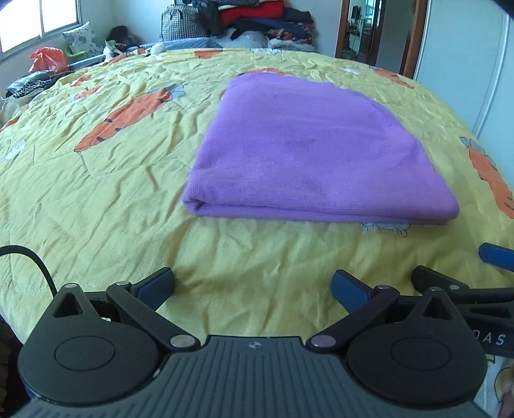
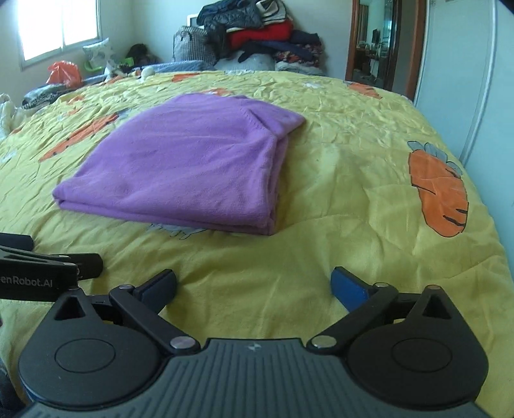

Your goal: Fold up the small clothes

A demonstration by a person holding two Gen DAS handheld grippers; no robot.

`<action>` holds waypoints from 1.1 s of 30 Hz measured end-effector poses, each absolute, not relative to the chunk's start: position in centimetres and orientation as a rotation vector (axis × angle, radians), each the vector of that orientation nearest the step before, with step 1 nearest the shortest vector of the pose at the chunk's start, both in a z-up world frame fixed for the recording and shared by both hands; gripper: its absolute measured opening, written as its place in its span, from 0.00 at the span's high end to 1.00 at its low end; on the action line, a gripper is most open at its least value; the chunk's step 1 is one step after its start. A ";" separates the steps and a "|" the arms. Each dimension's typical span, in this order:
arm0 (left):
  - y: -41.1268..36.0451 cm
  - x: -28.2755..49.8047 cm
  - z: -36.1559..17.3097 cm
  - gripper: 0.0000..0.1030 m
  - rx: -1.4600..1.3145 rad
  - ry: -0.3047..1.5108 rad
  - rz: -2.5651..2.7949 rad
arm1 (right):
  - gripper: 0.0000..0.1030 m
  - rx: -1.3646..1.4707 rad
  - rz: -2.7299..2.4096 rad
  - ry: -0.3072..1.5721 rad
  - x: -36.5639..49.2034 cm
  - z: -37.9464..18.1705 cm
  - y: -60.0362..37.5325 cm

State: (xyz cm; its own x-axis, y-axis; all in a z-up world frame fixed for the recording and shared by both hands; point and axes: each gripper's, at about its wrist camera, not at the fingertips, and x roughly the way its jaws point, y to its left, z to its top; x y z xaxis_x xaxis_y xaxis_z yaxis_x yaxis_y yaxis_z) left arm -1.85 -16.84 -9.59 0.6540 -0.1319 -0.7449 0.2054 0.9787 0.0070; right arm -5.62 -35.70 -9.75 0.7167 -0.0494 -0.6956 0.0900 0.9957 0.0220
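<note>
— Where's the garment?

— The purple garment (image 1: 308, 151) lies folded flat on the bed (image 1: 96, 193), on the yellow carrot-print quilt, its folded edge toward me. It's ahead of both tools, touching neither.

— And your tools?

— My left tool (image 1: 253, 286) hangs over bare quilt with its fingers spread wide, gripping nothing. My right tool (image 2: 253, 283) is the same: spread apart, empty, just beside the left one.

— Anything else around?

— A pile of clothes (image 2: 257, 35) at the far end of the bed, and an orange bag (image 2: 64, 74) near the window (image 2: 61, 25).
</note>
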 end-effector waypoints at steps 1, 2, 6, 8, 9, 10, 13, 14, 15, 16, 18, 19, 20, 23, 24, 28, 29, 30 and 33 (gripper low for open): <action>-16.8 -2.0 -9.6 0.00 0.092 0.830 -0.190 | 0.00 0.056 -0.077 0.772 -5.5 -9.7 -35.7; -16.7 -2.1 -9.7 0.00 0.089 0.823 -0.189 | 0.00 0.058 -0.078 0.778 -5.2 -9.6 -35.7; -16.5 -2.4 -9.7 0.00 0.080 0.811 -0.178 | 0.00 0.052 -0.077 0.746 -5.1 -10.0 -35.5; -16.5 -2.4 -9.8 0.00 0.080 0.809 -0.178 | 0.00 0.054 -0.082 0.742 -5.2 -10.0 -35.5; -16.5 -2.4 -9.8 0.00 0.079 0.808 -0.177 | 0.00 0.054 -0.085 0.739 -5.2 -10.0 -35.4; -16.5 -2.5 -9.8 0.00 0.078 0.806 -0.176 | 0.00 0.053 -0.089 0.737 -5.2 -10.0 -35.4; -16.5 -2.7 -9.8 0.00 0.081 0.791 -0.180 | 0.00 0.055 -0.089 0.736 -5.3 -10.0 -35.3; -16.5 -2.8 -9.8 0.00 0.081 0.787 -0.180 | 0.00 0.055 -0.089 0.735 -5.3 -10.0 -35.3; -16.5 -2.8 -9.9 0.00 0.080 0.784 -0.180 | 0.00 0.055 -0.089 0.736 -5.2 -10.0 -35.4; -16.5 -2.8 -9.9 0.00 0.080 0.782 -0.179 | 0.00 0.055 -0.089 0.736 -5.2 -10.0 -35.4; -16.5 -2.8 -9.9 0.00 0.080 0.783 -0.180 | 0.00 0.054 -0.088 0.736 -5.2 -10.0 -35.4; -16.5 -2.8 -9.9 0.00 0.080 0.784 -0.180 | 0.00 0.055 -0.089 0.736 -5.3 -10.0 -35.4; -16.5 -2.8 -9.9 0.00 0.081 0.786 -0.180 | 0.00 0.054 -0.090 0.735 -5.3 -10.0 -35.3; -16.5 -2.9 -9.9 0.00 0.081 0.789 -0.181 | 0.00 0.055 -0.089 0.735 -5.3 -10.1 -35.3; -16.5 -2.8 -9.9 0.00 0.081 0.791 -0.181 | 0.00 0.055 -0.089 0.735 -5.3 -10.0 -35.3; -16.4 -2.6 -9.8 0.00 0.085 0.803 -0.186 | 0.00 0.055 -0.089 0.735 -5.3 -10.1 -35.4; -16.5 -2.6 -9.8 0.00 0.085 0.803 -0.185 | 0.00 0.055 -0.089 0.735 -5.3 -10.1 -35.4; -16.4 -2.6 -9.8 0.00 0.085 0.802 -0.186 | 0.00 0.054 -0.089 0.735 -5.3 -10.1 -35.4; -16.4 -2.6 -9.8 0.00 0.085 0.797 -0.186 | 0.00 0.055 -0.089 0.735 -5.3 -10.1 -35.3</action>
State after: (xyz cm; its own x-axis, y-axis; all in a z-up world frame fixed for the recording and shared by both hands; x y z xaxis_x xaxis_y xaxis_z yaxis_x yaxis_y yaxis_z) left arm -2.56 -16.36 -9.81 0.6836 -0.1337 -0.7175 0.1975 0.9803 0.0056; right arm -5.29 -35.35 -10.08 0.7384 -0.0619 -0.6715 0.1002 0.9948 0.0186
